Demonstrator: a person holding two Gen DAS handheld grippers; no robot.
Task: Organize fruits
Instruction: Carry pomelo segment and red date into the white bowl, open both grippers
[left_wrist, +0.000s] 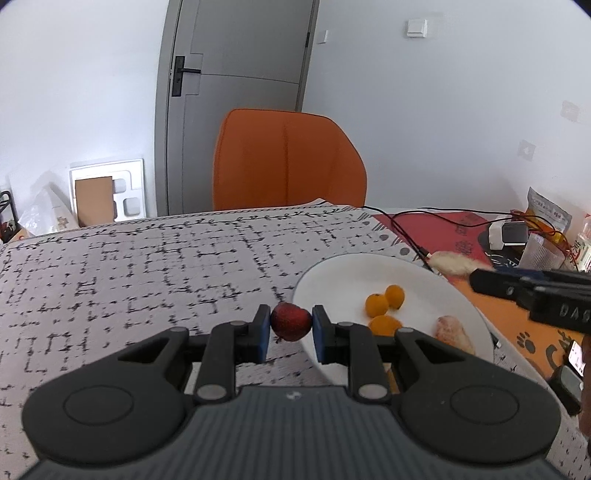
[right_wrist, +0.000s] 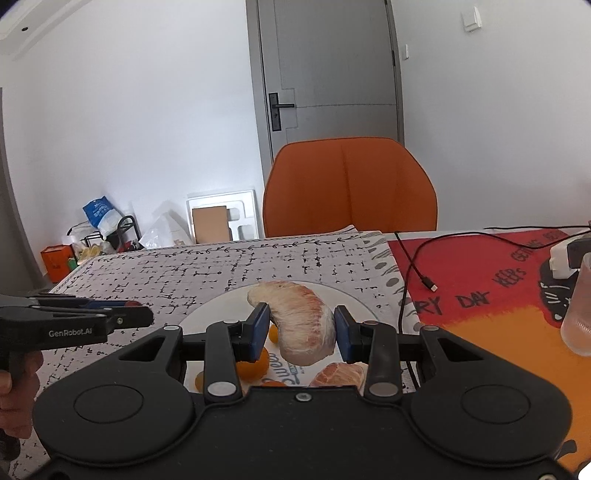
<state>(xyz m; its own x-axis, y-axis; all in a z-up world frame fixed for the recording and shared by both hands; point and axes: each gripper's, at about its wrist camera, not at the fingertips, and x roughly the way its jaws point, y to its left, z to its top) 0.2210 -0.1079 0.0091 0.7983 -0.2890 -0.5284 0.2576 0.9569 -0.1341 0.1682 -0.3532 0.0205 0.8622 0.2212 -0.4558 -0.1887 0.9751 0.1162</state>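
Dark red berry (left_wrist: 290, 321) is sitting between the left tool's (left_wrist: 290, 328) blue pads (left_wrist: 263, 332), tiny oranges (left_wrist: 376, 304) glowing bright on the plain white plate (left_wrist: 332, 280). The pomelo wedge (right_wrist: 304, 325) is looking pale pink-white. Cloth (left_wrist: 147, 266) is showing white with a scratchy black grid, the mat (right_wrist: 480, 295) red and orange, chair (left_wrist: 284, 162) burnt orange.

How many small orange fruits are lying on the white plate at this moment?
3 in the left wrist view, clustered on the white plate: one kumquat, a second behind it, a third nearer, partly hidden by the left gripper. More may be hidden.
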